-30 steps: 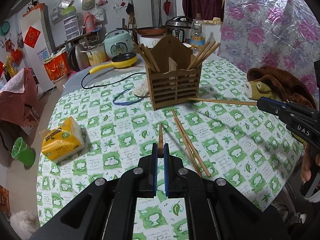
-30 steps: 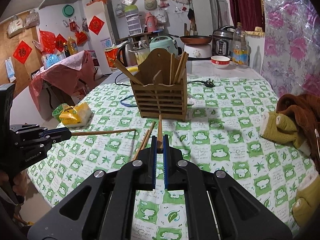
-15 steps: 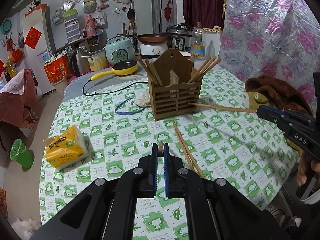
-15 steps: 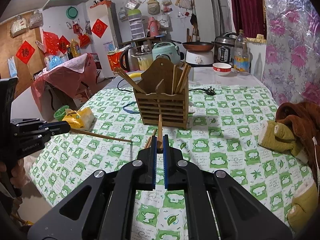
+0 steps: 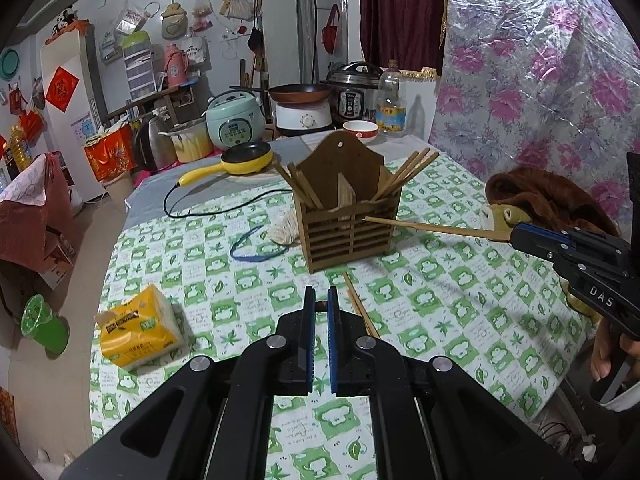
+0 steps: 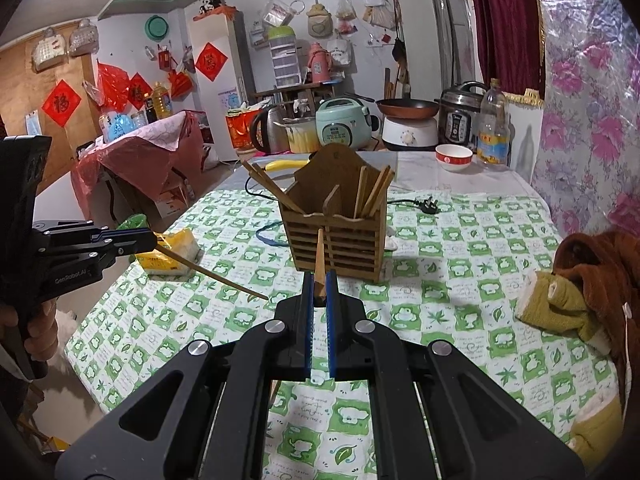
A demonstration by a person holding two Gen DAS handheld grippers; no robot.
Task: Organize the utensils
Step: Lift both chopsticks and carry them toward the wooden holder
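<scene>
A slatted wooden holder (image 5: 348, 220) stands mid-table with chopsticks leaning out of both compartments. My left gripper (image 5: 320, 300) is shut on a chopstick whose end barely shows between the pads; from the right wrist view this chopstick (image 6: 212, 276) slants down from the left gripper (image 6: 154, 240) toward the tablecloth. My right gripper (image 6: 319, 280) is shut on another chopstick (image 6: 320, 252), raised in front of the holder (image 6: 336, 236). In the left wrist view the right gripper (image 5: 514, 234) holds its chopstick (image 5: 436, 228) level, tip at the holder's right side. Loose chopsticks (image 5: 362, 308) lie on the cloth.
A yellow tissue pack (image 5: 138, 326) lies near the table's left edge. A brown plush toy (image 5: 548, 200) sits at the right edge. A blue band (image 5: 256, 248) and a yellow pan with cord (image 5: 244, 158) lie behind the holder; cookers, a bowl and a bottle crowd the far end.
Both grippers have risen with their chopsticks. The holder and table sit lower and farther off in both views. Both stay shut.
</scene>
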